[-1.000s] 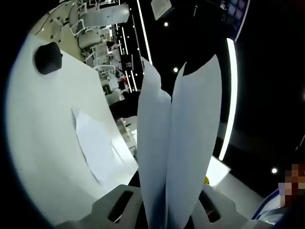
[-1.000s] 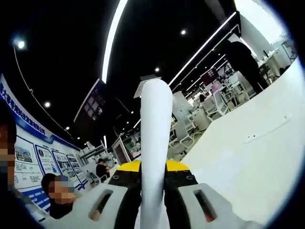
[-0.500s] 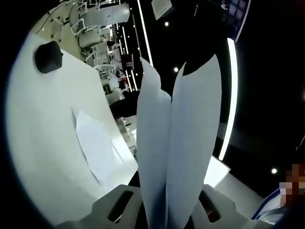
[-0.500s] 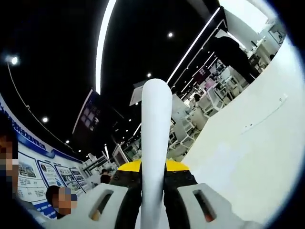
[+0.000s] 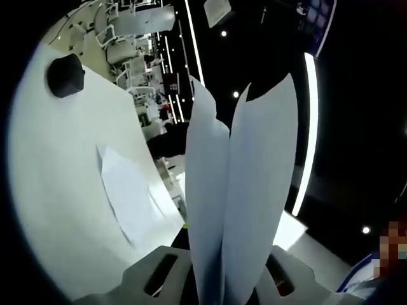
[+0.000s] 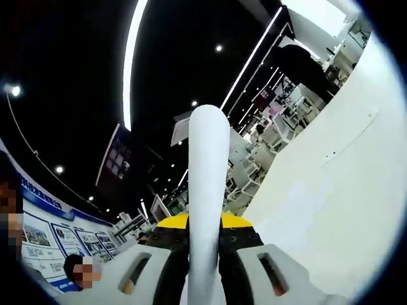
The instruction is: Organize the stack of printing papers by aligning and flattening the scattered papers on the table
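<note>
Left gripper [image 5: 219, 279]: lower centre of the left gripper view, fingers [image 5: 159, 273] clamped on printing papers [image 5: 238, 190]. The sheets rise from between the fingers toward the upper centre of the frame and split into two leaves, one narrower at left, one broader at right.

White counter [image 5: 57, 171]: fills the left half of the left gripper view, strongly tilted. A loose sheet [image 5: 127, 197] lies flat on it at centre left, well apart from the held papers. A black round object [image 5: 65, 75] sits on the counter at upper left.

Right gripper [image 6: 206, 279]: lower centre of the right gripper view, fingers [image 6: 137, 270] closed on the papers, seen here edge-on as a white upright band reaching mid-frame.

Background: dark ceiling with long light strips [image 6: 130, 60], white furniture [image 5: 127, 25] at upper left of the left gripper view, poster wall [image 6: 44, 235] at lower left of the right gripper view.
</note>
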A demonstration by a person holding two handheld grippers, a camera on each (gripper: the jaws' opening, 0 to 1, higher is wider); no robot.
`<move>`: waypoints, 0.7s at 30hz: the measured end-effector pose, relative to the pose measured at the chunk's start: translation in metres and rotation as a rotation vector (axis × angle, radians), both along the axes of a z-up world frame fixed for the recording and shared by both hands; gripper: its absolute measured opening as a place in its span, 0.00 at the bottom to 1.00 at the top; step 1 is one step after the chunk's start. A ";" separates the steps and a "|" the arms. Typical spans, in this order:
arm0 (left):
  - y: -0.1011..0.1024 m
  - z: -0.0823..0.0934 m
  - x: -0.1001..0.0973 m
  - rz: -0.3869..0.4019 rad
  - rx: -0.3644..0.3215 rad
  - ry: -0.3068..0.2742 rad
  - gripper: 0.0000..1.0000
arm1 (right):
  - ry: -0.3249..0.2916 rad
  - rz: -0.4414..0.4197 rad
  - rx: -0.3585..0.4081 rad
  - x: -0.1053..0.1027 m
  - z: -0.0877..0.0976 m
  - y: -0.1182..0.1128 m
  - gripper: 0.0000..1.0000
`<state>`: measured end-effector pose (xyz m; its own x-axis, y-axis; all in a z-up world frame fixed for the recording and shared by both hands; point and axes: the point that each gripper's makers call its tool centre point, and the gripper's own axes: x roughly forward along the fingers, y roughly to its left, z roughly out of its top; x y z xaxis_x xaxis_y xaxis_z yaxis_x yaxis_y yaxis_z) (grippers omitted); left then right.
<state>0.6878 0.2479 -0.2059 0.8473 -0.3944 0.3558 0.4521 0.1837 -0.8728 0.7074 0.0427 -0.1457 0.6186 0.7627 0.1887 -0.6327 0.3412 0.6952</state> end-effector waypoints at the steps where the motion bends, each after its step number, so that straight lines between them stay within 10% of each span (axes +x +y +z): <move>1: 0.000 0.000 0.000 0.002 -0.001 -0.001 0.06 | 0.003 -0.005 0.002 0.000 -0.002 0.001 0.11; 21: 0.002 -0.002 0.002 0.015 -0.019 0.004 0.07 | 0.018 -0.069 0.011 0.001 -0.023 0.004 0.12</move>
